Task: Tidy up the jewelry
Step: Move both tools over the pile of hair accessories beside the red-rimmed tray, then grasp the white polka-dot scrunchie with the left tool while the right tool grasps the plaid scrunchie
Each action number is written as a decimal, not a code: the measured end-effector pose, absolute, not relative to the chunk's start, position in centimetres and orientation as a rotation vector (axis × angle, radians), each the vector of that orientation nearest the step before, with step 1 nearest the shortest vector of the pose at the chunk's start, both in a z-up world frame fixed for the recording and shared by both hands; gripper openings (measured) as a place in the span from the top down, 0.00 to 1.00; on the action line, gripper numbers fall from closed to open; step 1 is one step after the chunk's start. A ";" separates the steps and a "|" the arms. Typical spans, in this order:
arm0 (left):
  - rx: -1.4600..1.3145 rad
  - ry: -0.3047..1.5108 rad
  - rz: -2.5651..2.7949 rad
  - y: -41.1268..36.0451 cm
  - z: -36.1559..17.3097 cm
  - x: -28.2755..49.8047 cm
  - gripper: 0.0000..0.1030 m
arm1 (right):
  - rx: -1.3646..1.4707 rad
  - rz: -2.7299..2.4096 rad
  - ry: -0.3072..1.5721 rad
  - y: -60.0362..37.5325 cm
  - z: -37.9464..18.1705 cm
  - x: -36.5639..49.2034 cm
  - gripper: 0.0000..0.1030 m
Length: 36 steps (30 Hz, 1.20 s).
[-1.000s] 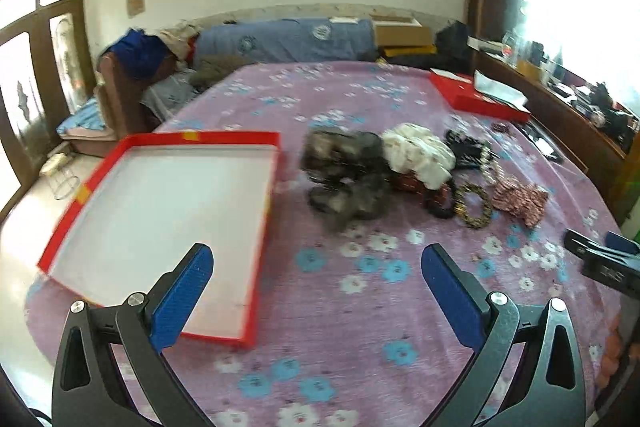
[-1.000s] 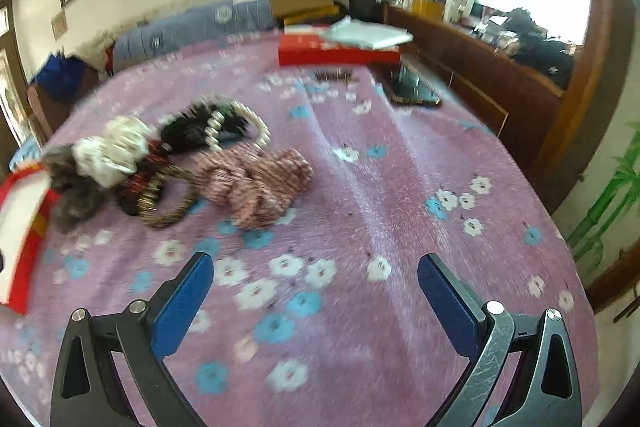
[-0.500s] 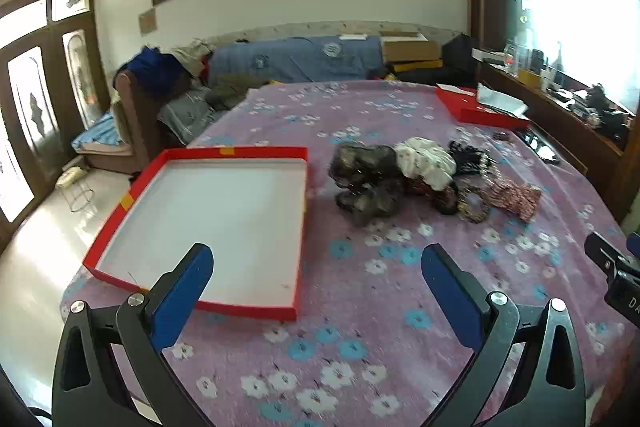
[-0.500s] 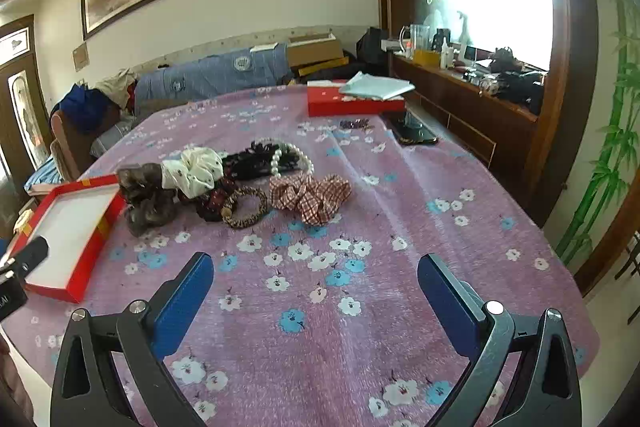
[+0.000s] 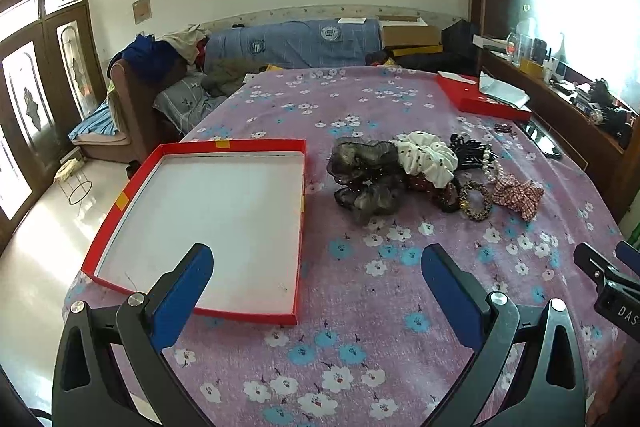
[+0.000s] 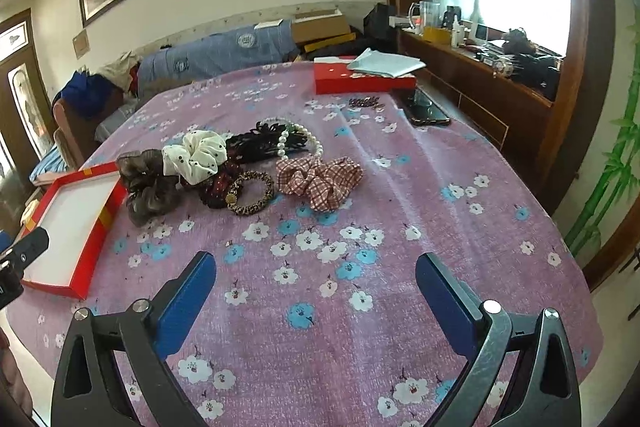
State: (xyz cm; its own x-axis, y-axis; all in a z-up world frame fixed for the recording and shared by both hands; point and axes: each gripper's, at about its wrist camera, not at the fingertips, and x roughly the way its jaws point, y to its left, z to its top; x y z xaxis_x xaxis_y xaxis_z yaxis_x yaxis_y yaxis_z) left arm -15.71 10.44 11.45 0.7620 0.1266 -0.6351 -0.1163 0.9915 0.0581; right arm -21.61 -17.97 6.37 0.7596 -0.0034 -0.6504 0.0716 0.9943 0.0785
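Tools both gape, holding nothing: left tool (image 5: pixel 316 283) near the shallow red cardboard tray (image 5: pixel 224 147) at the counter's left edge, right tool (image 6: pixel 316 287) facing the mid-counter heap. The checked fabric scrunchie (image 6: pixel 320 179) looks soft and light; I'd pinch its gathered folds.

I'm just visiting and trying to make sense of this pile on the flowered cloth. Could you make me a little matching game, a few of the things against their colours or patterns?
Things:
1. scrunchie nearest the open tray
2. scrunchie at the right end of the pile
3. scrunchie on top of the pile
4. open tray

Looks:
a. cream with dark dots
b. red rim, white inside
c. sheer grey-brown
d. pink and white check

Pairs: 1-c, grey-brown scrunchie; 2-d, checked scrunchie; 3-a, dotted scrunchie; 4-b, open tray.
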 end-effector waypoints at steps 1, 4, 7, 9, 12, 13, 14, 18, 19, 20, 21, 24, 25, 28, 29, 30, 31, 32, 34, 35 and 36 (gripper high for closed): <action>0.013 0.699 0.134 10.5 11.5 -15.4 0.00 | 0.101 -0.036 0.714 -17.9 6.4 -21.3 0.02; 0.010 0.705 0.132 10.4 11.8 -14.7 0.00 | 0.100 -0.021 0.721 -18.0 6.6 -20.7 0.02; 0.025 0.704 0.135 10.1 12.1 -14.1 0.00 | 0.084 -0.018 0.724 -18.0 6.7 -19.9 0.02; 0.039 0.707 0.134 9.7 12.3 -13.5 0.00 | 0.082 -0.015 0.731 -18.1 6.7 -19.4 0.04; 0.045 0.719 0.120 9.4 12.3 -12.7 0.00 | 0.082 -0.007 0.759 -18.6 6.3 -18.4 0.06; 0.045 0.726 0.112 9.2 12.3 -12.3 0.00 | 0.083 -0.006 0.766 -18.8 6.1 -18.1 0.06; 0.045 0.735 0.106 9.1 12.2 -12.0 0.00 | 0.084 -0.003 0.774 -18.9 5.9 -17.9 0.07; 0.039 0.765 0.074 8.5 11.8 -10.5 0.00 | 0.077 0.002 0.804 -19.4 5.2 -16.5 0.07; 0.037 0.771 0.066 8.3 11.7 -10.2 0.00 | 0.075 0.001 0.815 -19.6 5.0 -16.0 0.08; 0.035 0.776 0.056 8.2 11.6 -9.9 0.00 | 0.076 0.000 0.828 -19.9 4.7 -15.4 0.10; 0.031 0.785 0.040 8.0 11.6 -9.4 0.00 | 0.079 0.000 0.840 -20.1 4.5 -15.0 0.11; 0.033 0.791 0.003 7.5 11.7 -8.1 0.02 | 0.092 -0.003 0.858 -20.8 4.1 -13.8 0.11; 0.040 0.787 -0.007 7.2 11.9 -7.6 0.02 | 0.097 -0.008 0.861 -21.1 3.9 -13.3 0.11; 0.060 0.773 -0.040 6.4 12.1 -5.8 0.03 | 0.116 -0.014 0.871 -21.7 3.5 -12.2 0.11; 0.065 0.776 -0.058 6.0 12.0 -5.1 0.07 | 0.124 -0.013 0.875 -21.9 3.4 -11.8 0.11; 0.070 0.785 -0.073 5.6 11.9 -4.3 0.12 | 0.130 -0.011 0.879 -22.0 3.3 -11.6 0.11; 0.073 0.795 -0.083 5.3 11.8 -3.6 0.14 | 0.139 -0.009 0.883 -22.2 3.2 -11.2 0.11; 0.075 0.805 -0.097 5.0 11.6 -2.8 0.14 | 0.146 -0.006 0.888 -22.3 3.0 -10.9 0.11; 0.088 0.815 -0.111 4.2 11.1 -1.0 0.14 | 0.155 -0.003 0.895 -22.4 2.8 -10.3 0.11; 0.095 0.823 -0.114 4.0 10.7 -0.3 0.14 | 0.155 -0.002 0.897 -22.4 2.7 -10.1 0.11; 0.099 0.831 -0.118 3.7 10.5 0.3 0.14 | 0.154 -0.002 0.900 -22.3 2.6 -9.8 0.11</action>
State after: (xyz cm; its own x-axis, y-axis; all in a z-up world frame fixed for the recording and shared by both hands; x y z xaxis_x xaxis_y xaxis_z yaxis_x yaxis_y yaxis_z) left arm 0.34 3.74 10.46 0.6685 -0.0653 -0.7408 0.1428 0.9889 0.0416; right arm -9.78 -22.32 2.56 0.6222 0.0631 -0.7803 0.0663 0.9889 0.1328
